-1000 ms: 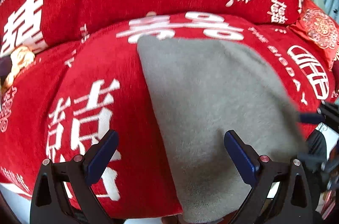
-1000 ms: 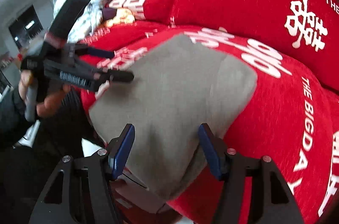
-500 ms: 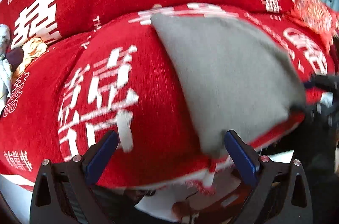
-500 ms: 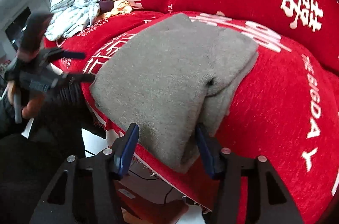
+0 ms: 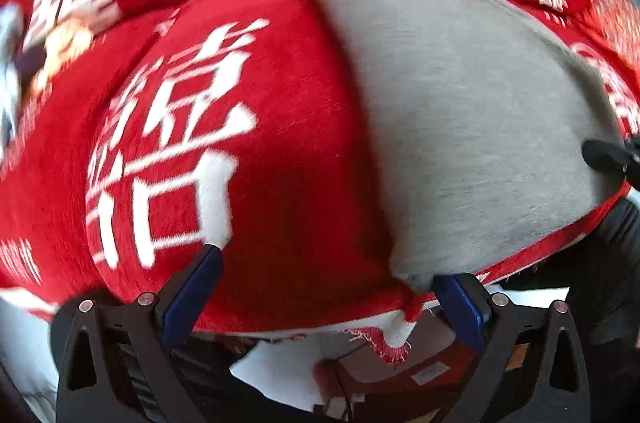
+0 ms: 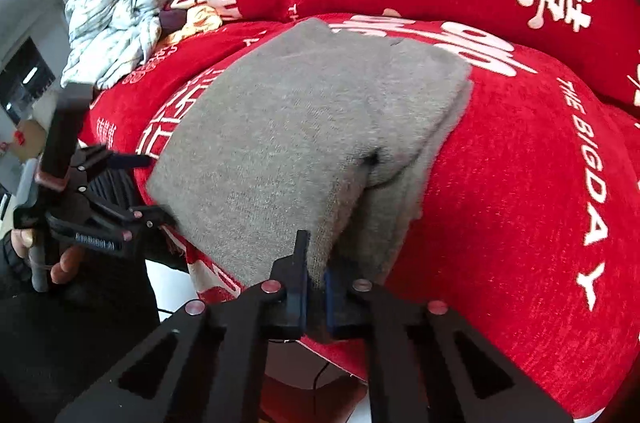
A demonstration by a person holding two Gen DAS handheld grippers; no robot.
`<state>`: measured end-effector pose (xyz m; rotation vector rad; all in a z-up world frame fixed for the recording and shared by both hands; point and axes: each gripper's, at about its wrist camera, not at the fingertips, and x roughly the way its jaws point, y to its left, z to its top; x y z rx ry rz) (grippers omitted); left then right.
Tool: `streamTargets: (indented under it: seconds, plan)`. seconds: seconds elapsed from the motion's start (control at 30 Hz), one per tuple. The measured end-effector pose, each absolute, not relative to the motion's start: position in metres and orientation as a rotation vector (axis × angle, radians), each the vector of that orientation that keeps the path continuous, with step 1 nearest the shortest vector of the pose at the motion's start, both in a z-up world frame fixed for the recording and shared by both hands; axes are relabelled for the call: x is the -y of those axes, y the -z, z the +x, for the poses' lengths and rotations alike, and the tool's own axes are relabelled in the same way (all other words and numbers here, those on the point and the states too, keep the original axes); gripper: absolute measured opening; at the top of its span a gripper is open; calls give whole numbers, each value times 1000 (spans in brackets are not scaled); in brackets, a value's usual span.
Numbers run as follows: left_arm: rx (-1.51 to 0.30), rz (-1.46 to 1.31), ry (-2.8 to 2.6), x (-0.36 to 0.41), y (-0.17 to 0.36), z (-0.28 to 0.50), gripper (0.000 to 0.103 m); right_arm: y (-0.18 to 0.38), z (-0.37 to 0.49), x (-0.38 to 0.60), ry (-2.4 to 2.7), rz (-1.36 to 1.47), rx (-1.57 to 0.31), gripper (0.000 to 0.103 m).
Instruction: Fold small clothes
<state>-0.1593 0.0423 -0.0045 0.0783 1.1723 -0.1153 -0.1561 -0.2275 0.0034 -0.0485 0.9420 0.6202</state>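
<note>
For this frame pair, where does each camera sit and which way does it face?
Left wrist: on the left hand-held gripper, angled down at the grey garment's near-left corner on the red cover; open jaws show.
Right wrist: on the right hand-held gripper, just closed on the garment's near edge; a hand holds the left one.
Shared: garment, cover, both grippers.

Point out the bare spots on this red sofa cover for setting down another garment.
Free: red cover right of the grey garment, and the stretch left of it. Crowded: the far-left corner with crumpled clothes, and the front edge by both tongs.
</note>
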Motion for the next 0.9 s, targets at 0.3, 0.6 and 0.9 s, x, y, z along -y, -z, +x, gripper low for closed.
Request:
streamTargets:
  seconds: [0.3, 0.6, 0.9]
  plan:
    - [-1162, 108, 120, -45, 0, -167, 101, -6, -159, 238, -601, -41, -958, 5]
    - [-1002, 144, 260, -28, -74, -190, 101, -30, -167, 242, -658, -19, -892, 15]
    - [-1048, 107, 104, -5, -57, -107, 101, -56, -146, 231, -651, 72, -757, 55]
